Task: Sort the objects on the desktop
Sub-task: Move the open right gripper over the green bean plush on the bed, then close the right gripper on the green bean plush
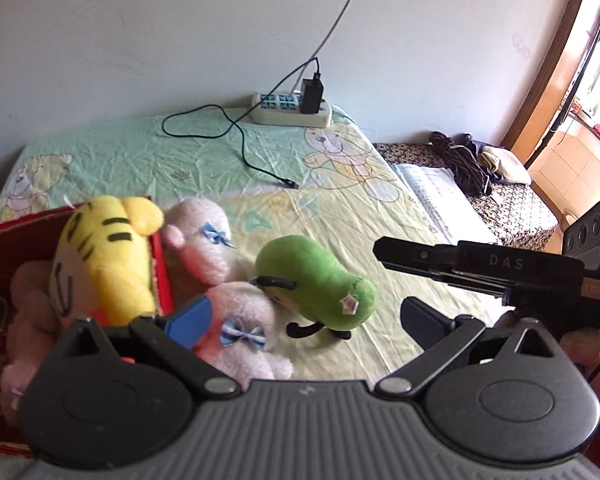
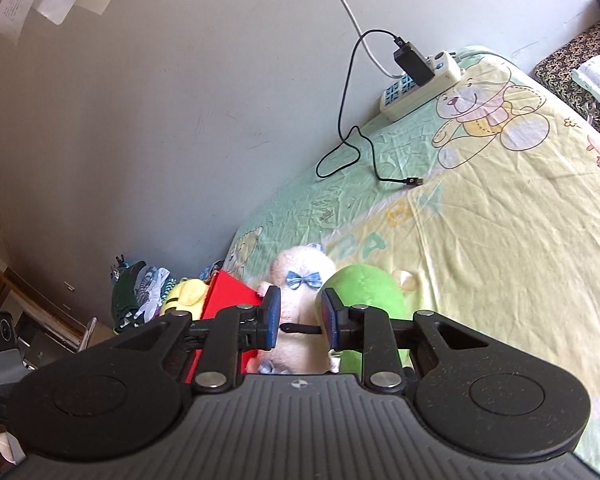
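Note:
A green plush (image 1: 316, 276) with black limbs lies on the bear-print bed sheet (image 1: 340, 208). Beside it lie two pink plush toys with blue bows, one near (image 1: 240, 320) and one further back (image 1: 204, 248). A red box (image 1: 160, 272) at the left holds a yellow tiger plush (image 1: 108, 248) and more pink plush. My left gripper (image 1: 308, 320) is wide open above the near pink toy and the green one. My right gripper (image 1: 380, 248) hovers to the right of the green plush. In the right wrist view that gripper (image 2: 301, 320) stands narrowly open, looking over the pink plush (image 2: 300, 300) and green plush (image 2: 368, 284).
A white power strip (image 1: 292, 110) with a black charger sits at the bed's far edge by the wall, and its black cable (image 1: 244, 152) trails over the sheet. A patterned bench (image 1: 512, 208) with clothes and a newspaper stands to the right. Clothes are piled (image 2: 140, 292) beyond the red box (image 2: 228, 292).

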### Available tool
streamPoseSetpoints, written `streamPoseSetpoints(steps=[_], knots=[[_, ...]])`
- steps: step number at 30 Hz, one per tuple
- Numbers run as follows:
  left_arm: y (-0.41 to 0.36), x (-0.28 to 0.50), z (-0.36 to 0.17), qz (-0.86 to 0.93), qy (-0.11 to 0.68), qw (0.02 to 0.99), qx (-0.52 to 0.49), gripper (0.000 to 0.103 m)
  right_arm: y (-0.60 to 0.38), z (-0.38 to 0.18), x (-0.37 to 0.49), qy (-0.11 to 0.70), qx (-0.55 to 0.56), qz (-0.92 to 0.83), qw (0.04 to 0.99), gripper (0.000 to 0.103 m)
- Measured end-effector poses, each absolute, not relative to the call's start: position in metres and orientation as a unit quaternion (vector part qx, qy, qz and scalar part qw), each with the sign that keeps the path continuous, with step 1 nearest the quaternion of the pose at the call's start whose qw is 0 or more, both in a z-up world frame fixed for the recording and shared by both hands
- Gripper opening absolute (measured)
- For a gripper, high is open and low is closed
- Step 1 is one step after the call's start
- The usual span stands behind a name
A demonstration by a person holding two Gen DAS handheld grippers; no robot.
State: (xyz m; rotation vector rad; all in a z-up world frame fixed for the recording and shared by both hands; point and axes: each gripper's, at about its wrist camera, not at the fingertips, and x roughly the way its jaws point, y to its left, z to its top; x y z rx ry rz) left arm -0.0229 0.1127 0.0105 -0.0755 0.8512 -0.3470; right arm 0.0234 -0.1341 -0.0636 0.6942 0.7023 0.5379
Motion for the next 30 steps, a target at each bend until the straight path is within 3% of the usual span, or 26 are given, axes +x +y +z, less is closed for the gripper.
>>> streamPoseSetpoints(steps=[17,30], knots=[[0.065,0.060,-0.079,-0.159,0.474,0.864,-0.063,0.100,-0.150,-0.118,0.110,0.413,0.356,0.288,0.787,0.028],[0.045,0.083,-0.076,-0.204,0.466,0.859,-0.062,0.101,-0.177,-0.136,0.106,0.428,0.409,0.265,0.761,0.027]])
